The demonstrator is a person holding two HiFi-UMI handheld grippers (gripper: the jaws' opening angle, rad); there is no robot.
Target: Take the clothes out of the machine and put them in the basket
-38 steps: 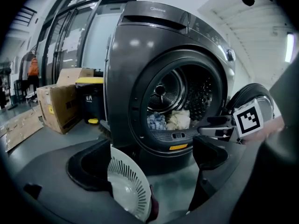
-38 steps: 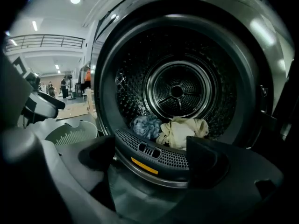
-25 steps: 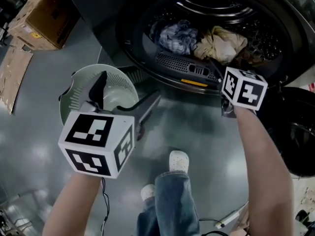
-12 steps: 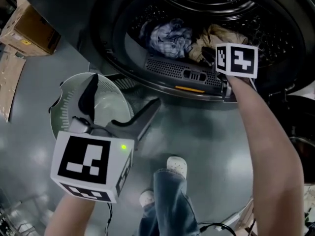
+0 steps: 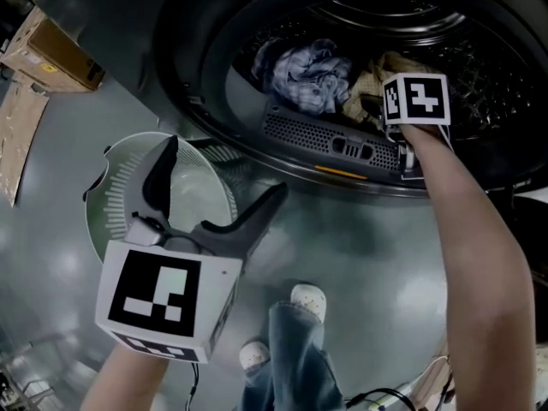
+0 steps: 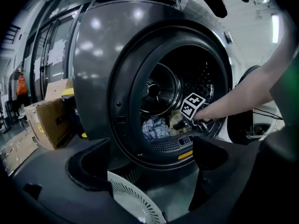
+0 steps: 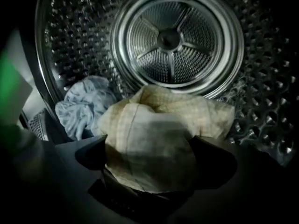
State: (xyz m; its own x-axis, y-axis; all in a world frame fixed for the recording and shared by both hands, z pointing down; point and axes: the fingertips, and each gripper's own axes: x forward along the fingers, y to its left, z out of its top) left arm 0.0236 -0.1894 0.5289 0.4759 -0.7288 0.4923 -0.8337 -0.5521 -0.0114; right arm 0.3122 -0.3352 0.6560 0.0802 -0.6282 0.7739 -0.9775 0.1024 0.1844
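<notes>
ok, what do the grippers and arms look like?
Left gripper and right gripper have dark, wedge-shaped jaws and a white cube with black square markers. Right jaws opening, beige cloth between. Arms bare, no sleeves; blue jeans, white shoes.

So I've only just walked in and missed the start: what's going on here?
A person with a tool in each hand is emptying a front-loading machine. The right tool is reaching into the drum, its jaws opening around a beige cloth that it does not appear to have clamped yet. A blue cloth lies beside it. The left tool hangs open and empty above the white basket on the floor, which looks empty.
</notes>
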